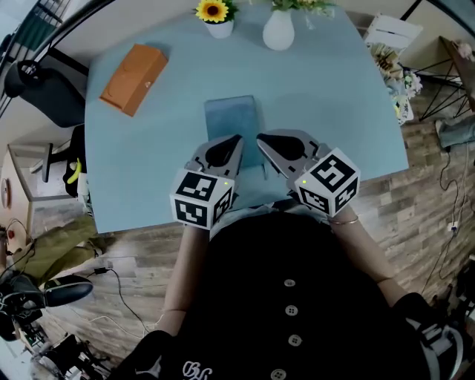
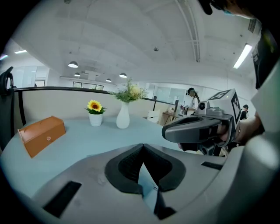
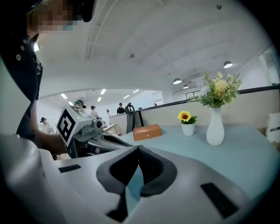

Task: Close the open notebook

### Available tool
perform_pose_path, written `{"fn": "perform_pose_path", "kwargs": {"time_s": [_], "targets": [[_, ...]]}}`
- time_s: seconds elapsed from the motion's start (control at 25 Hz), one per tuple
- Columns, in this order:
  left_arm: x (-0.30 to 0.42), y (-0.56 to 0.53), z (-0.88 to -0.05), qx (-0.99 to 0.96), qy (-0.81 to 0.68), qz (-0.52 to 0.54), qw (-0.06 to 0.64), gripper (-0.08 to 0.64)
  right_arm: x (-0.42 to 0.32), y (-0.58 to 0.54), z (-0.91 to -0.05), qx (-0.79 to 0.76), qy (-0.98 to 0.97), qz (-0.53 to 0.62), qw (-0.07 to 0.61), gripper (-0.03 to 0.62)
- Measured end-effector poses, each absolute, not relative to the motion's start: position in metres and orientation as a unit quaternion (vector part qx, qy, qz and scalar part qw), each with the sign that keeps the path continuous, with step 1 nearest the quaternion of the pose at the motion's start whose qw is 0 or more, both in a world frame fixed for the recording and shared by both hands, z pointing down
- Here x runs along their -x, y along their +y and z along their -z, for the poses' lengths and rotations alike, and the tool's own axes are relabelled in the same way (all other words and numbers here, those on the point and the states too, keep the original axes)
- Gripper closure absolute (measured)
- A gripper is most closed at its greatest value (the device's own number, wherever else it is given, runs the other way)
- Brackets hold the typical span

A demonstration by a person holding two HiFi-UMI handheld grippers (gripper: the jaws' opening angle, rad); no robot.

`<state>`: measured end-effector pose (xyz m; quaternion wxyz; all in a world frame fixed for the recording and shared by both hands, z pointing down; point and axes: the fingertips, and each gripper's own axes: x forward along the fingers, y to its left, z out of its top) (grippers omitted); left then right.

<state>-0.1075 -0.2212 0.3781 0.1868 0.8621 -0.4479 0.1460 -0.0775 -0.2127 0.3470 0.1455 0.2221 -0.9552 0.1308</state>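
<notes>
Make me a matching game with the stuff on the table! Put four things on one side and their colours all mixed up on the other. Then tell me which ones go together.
Things:
1. box
2. sunflower
3. vase
4. notebook

Colours:
A. white
B. blue-grey
C. orange-brown
D. yellow

Pairs: 1-C, 2-D, 3-A, 4-B.
</notes>
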Motion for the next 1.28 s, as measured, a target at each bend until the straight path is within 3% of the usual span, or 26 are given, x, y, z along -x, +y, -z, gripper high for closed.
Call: {"fn": "perform_pose_path", "kwargs": {"time_s": [1.28], "targets": [[0.086, -0.218, -0.393, -0.858, -0.437, -0.130, 0.238, 0.546, 0.067, -0.209, -0.367, -0.235, -0.943, -0.170, 0.161, 0.592]]}}
